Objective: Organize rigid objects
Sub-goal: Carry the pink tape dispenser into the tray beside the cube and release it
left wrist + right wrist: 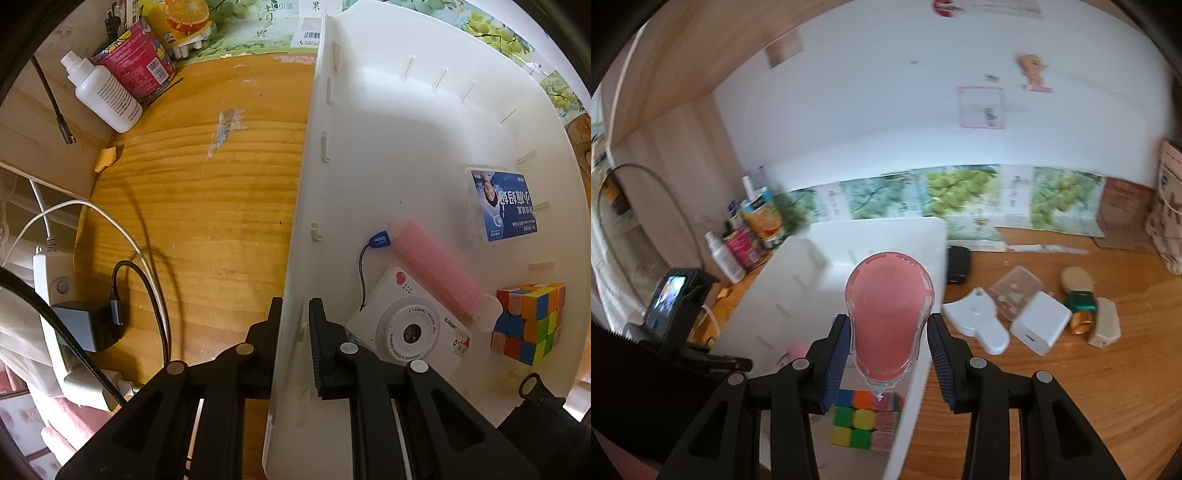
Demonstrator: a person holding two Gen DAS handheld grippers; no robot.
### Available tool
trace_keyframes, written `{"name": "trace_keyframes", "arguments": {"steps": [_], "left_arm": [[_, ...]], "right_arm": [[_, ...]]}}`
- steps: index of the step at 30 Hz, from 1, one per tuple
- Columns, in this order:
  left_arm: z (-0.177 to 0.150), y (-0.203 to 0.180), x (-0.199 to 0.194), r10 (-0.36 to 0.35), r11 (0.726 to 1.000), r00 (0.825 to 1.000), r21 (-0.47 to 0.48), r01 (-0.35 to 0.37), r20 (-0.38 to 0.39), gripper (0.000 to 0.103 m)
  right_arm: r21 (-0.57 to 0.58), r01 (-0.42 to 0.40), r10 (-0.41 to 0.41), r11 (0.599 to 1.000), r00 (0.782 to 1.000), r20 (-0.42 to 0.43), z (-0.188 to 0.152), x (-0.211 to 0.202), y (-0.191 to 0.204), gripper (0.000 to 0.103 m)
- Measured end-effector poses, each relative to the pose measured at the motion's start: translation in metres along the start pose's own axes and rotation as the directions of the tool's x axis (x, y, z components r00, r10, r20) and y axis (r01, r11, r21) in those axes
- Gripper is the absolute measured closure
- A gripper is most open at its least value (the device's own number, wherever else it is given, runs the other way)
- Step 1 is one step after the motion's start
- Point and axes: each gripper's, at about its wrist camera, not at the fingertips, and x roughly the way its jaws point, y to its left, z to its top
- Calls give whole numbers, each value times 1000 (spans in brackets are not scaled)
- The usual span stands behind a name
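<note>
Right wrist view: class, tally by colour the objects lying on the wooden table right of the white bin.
White: 2, flat tool, charger block
Beige: 2, round piece, long piece
Black: 1, case
Clear: 1, box
Green and gold: 1, bottle
Total: 7

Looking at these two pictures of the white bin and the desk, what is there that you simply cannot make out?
- Left wrist view: the pink item is motion-blurred; what holds it isn't shown.
- Left wrist view: the toy camera is partly hidden by the left gripper.
- Right wrist view: the puzzle cube is partly covered by the right gripper.
</note>
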Motion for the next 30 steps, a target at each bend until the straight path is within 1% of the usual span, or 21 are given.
{"name": "trace_keyframes", "arguments": {"steps": [5, 12, 21, 25, 27, 29, 30], "left_arm": [[2, 0, 4, 7, 1000, 1000, 1, -7, -2, 89], [-1, -2, 5, 12, 1000, 1000, 2, -12, -5, 89], [-3, -3, 9, 10, 1000, 1000, 6, -10, -8, 88], [-3, -3, 9, 5, 1000, 1000, 3, -5, -8, 88], [-3, -3, 9, 6, 1000, 1000, 4, -6, -8, 88], [-3, -3, 9, 7, 1000, 1000, 5, -7, -8, 88], [-4, -3, 9, 7, 1000, 1000, 5, -7, -8, 88]], "right_arm": [[-51, -56, 54, 997, 998, -36, -4, 6, 19, 60], [-110, -138, 127, 984, 987, -101, -12, 14, 43, 60], [-172, -175, 148, 969, 976, -160, -18, 19, 64, 59], [-181, -184, 157, 966, 975, -155, -19, 16, 65, 59], [-176, -181, 155, 968, 976, -151, -19, 15, 64, 56], [-169, -174, 151, 970, 978, -142, -18, 13, 62, 50], [-166, -173, 150, 971, 979, -140, -18, 12, 61, 49]]}}
